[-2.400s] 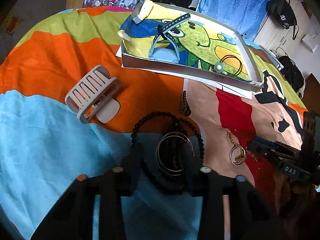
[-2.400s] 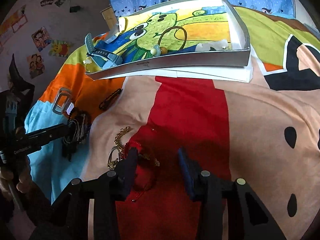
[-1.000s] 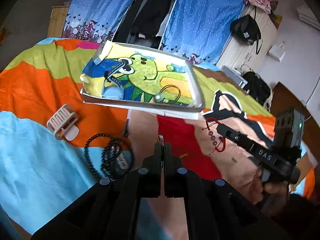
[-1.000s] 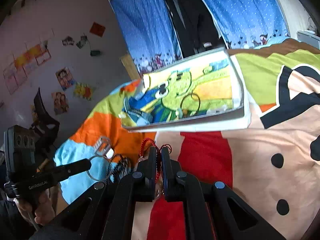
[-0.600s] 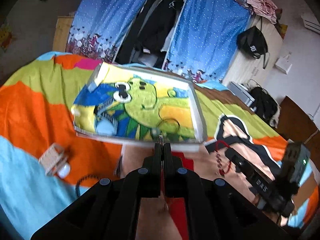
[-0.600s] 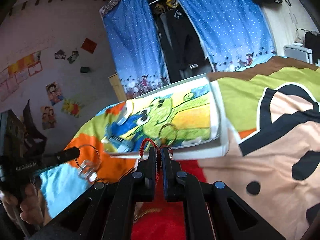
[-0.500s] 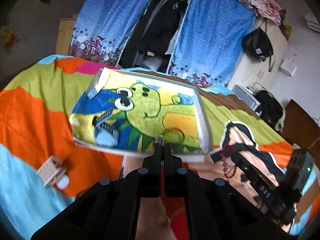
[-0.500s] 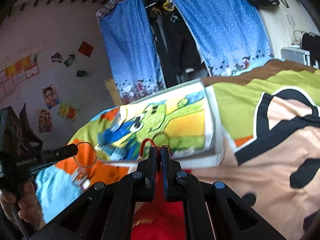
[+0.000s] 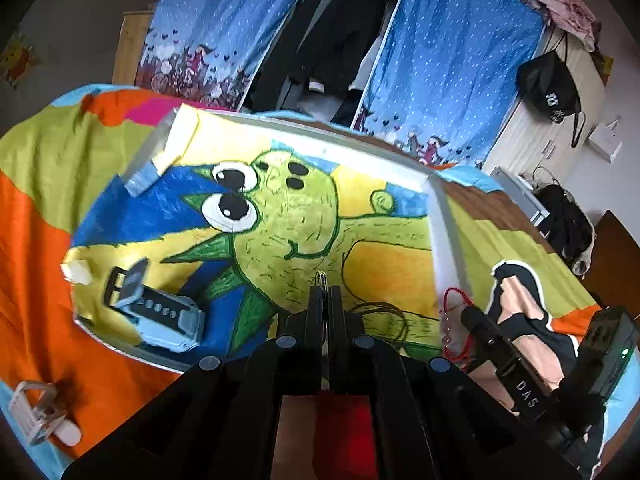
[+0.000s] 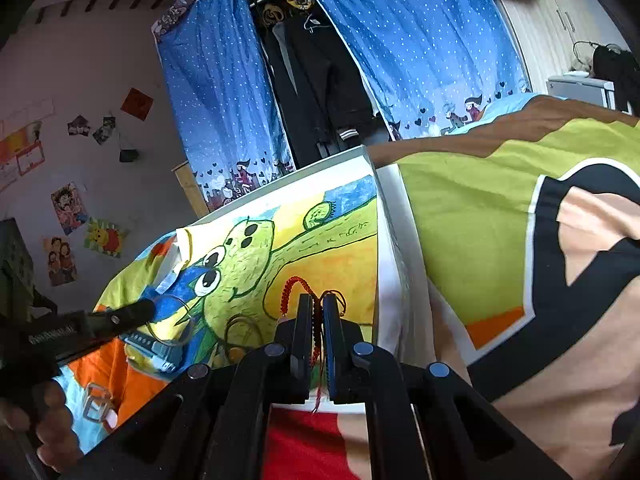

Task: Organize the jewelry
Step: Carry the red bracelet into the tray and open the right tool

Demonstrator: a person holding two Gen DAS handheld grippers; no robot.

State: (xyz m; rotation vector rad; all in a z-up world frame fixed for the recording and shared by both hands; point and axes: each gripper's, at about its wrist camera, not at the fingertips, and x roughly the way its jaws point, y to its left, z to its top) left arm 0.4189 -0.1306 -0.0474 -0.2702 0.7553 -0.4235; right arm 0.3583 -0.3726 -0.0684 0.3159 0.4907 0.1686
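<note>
Both grippers have come up off the bed since 2.4 s ago and now hang over the tray [image 9: 444, 224]. I have the left gripper [image 9: 322, 300] clamped on the thin metal bangles [image 9: 321, 279], whose edge pokes out just above the fingertips; from the right wrist view the bangles [image 10: 170, 320] show as rings hanging off the left gripper [image 10: 138, 312] above the tray's left end. My right gripper [image 10: 313, 312] is pinched shut on the red bracelet [image 10: 294, 288], with a loop standing above the fingers and a frayed end trailing below; in the left wrist view that bracelet [image 9: 454, 316] dangles at the tray's right rim. The tray [image 10: 386, 240], lined with a green cartoon drawing, already carries a blue watch [image 9: 160, 312] at its left end and a dark hoop [image 9: 384, 312] near the front edge. A grey hair clip [image 9: 36, 412] lies on the bed [image 9: 32, 248], well left of the tray.
</note>
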